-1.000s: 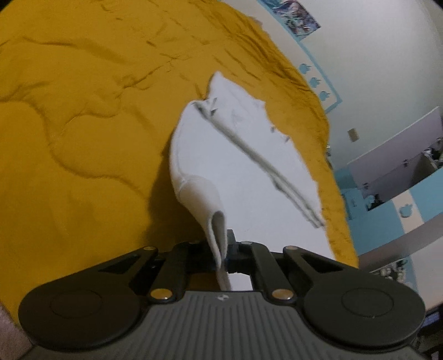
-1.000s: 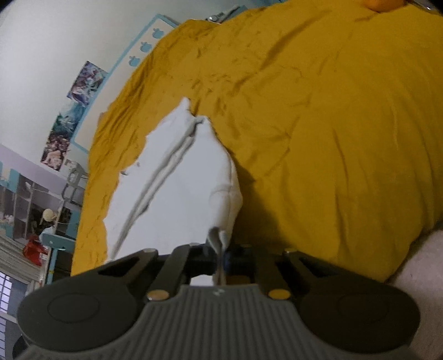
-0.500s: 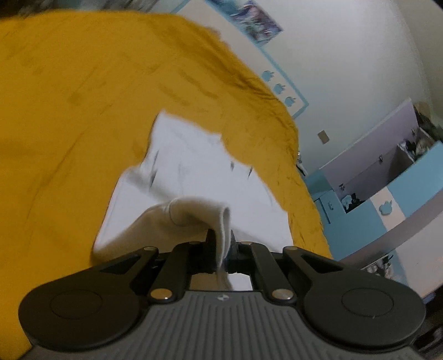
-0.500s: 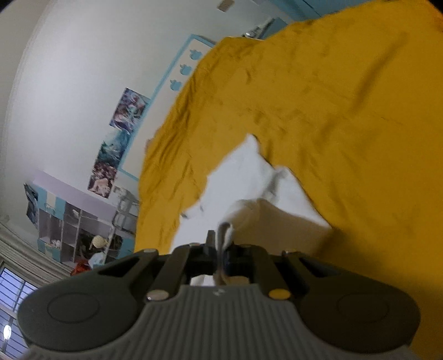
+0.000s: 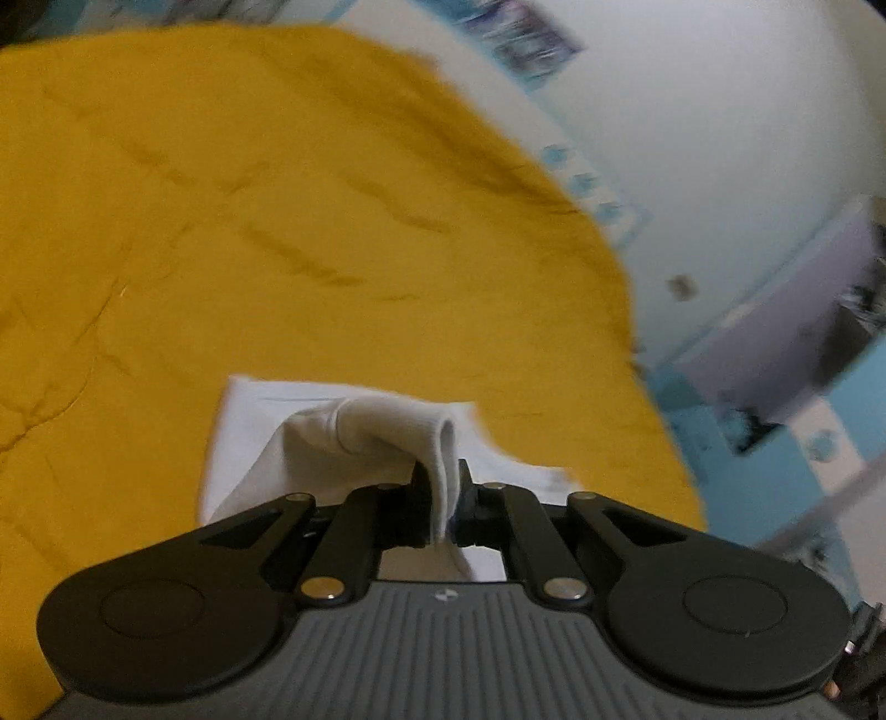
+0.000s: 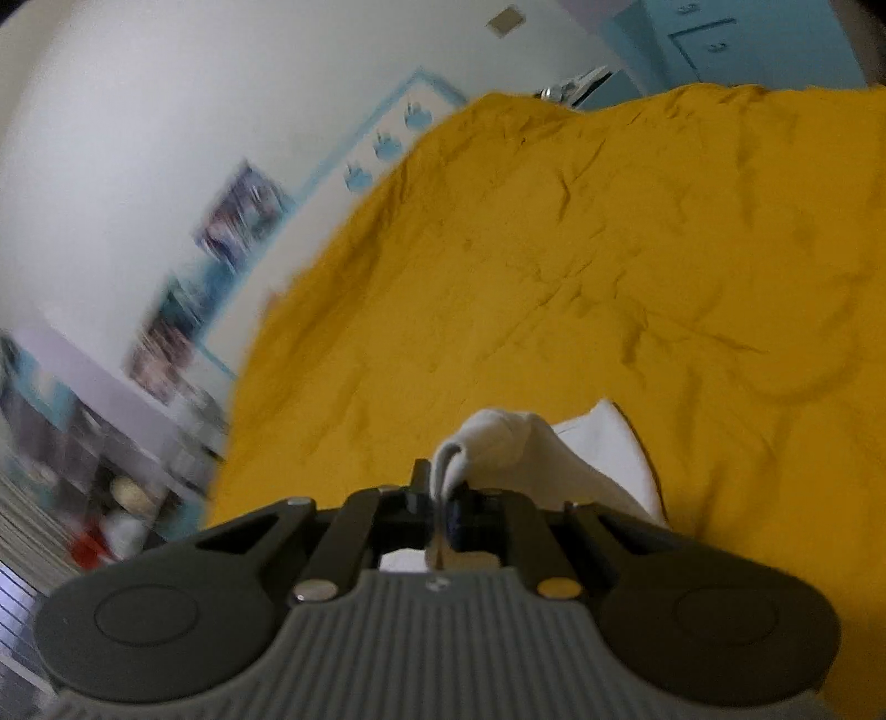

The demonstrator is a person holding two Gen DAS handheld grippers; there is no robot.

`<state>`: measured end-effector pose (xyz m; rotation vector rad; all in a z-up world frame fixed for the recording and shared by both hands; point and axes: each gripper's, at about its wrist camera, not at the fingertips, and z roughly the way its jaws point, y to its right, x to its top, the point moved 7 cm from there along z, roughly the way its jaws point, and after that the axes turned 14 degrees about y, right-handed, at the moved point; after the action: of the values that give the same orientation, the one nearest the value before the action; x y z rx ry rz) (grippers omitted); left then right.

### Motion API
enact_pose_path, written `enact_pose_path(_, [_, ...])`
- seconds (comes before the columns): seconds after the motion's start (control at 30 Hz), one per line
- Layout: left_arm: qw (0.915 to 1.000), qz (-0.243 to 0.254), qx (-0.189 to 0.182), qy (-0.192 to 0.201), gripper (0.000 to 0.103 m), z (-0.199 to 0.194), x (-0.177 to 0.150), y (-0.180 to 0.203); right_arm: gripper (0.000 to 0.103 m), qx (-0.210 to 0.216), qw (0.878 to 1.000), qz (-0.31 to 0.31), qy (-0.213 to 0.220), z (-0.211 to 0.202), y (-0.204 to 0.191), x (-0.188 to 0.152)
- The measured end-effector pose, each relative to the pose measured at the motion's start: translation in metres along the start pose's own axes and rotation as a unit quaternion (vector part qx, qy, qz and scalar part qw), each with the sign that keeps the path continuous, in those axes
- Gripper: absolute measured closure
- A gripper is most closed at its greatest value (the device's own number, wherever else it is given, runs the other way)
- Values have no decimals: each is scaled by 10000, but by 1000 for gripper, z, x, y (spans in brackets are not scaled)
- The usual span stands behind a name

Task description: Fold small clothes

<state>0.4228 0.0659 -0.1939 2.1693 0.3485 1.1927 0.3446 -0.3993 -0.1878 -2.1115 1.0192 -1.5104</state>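
A white garment (image 5: 260, 443) lies on the mustard-yellow bedspread (image 5: 277, 221), doubled over on itself. My left gripper (image 5: 443, 479) has a folded edge of it pinched between its pads, and its jaws are just starting to open. In the right wrist view the same white garment (image 6: 603, 459) shows low and right of centre on the bedspread (image 6: 609, 249). My right gripper (image 6: 443, 484) pinches another rolled edge of it, its jaws opening too. Both gripper bodies hide most of the cloth beneath them.
The bed's far edge meets a white wall with posters (image 5: 531, 39) (image 6: 238, 216). Blue and lilac furniture (image 5: 803, 332) stands past the bed's right side in the left view. Shelves (image 6: 83, 443) show at the lower left in the right view.
Both grippers swept across the bed, carrying the garment's edges over the rest of it. The spread-out cloth has become a short folded patch. The views are blurred by motion.
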Motion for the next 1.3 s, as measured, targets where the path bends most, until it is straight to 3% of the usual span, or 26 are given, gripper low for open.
enact_pose_path(0.03, [9997, 7, 227, -89, 91, 13, -5, -10, 84, -216, 9997, -90, -74, 18, 6, -6])
enact_pose_path(0.07, [9987, 111, 473, -170, 89, 22, -11, -20, 61, -363, 9990, -238, -107, 29, 10, -11])
enact_pose_path(0.1, [9976, 172, 642, -215, 89, 25, -15, -25, 59, -559, 9976, -397, 29, 33, 14, -12])
enact_pose_path(0.17, [9962, 336, 781, -180, 89, 20, -15, -29, 57, -540, 9972, -481, 178, 27, 18, -16])
enact_pose_path(0.27, [9980, 431, 244, 390, 83, -9, -1, -16, 53, -281, 9990, -334, 121, 12, 19, -21])
enact_pose_path(0.33, [9963, 496, -11, 704, 70, -32, 8, -5, 53, -204, 9980, -588, 62, 2, 10, -26])
enact_pose_path(0.4, [9963, 615, -195, 573, 60, -46, 6, 5, 51, 98, 9963, -849, -87, -8, -3, -34])
enact_pose_path(0.53, [9899, 1403, -203, 0, 59, -51, -22, 15, 52, 558, 9891, -1250, -536, -11, -29, -55])
enact_pose_path(0.63, [9761, 2025, -577, -539, 59, -41, -56, 31, 51, 1002, 9749, -1684, -1053, -3, -51, -84])
enact_pose_path(0.73, [9553, 2520, -1101, -1088, 59, -29, -95, 47, 52, 1277, 9537, -2361, -1353, 7, -72, -113])
enact_pose_path(0.83, [9361, 3137, -864, -1333, 59, -8, -122, 48, 52, 1382, 9237, -3252, -1483, 18, -86, -145])
enact_pose_path(0.87, [9346, 3229, -747, -1289, 60, 0, -123, 46, 52, 1363, 9179, -3438, -1439, 24, -90, -151])
enact_pose_path(0.93, [9401, 3105, -719, -1211, 60, 12, -117, 47, 52, 1413, 9121, -3604, -1349, 33, -97, -158])
enact_pose_path(1.0, [9451, 3009, -619, -1116, 60, 23, -108, 47, 52, 1383, 9102, -3679, -1308, 47, -100, -159])
enact_pose_path(1.1, [9431, 3231, -285, -735, 64, 38, -83, 48, 52, 1149, 9138, -3751, -1050, 72, -108, -153])
enact_pose_path(1.2, [9443, 3277, -72, -290, 64, 42, -58, 52, 51, 960, 9356, -3334, -652, 86, -105, -132])
enact_pose_path(1.3, [9543, 2968, -53, -347, 63, 40, -55, 52, 49, 985, 9497, -2872, -764, 88, -102, -131])
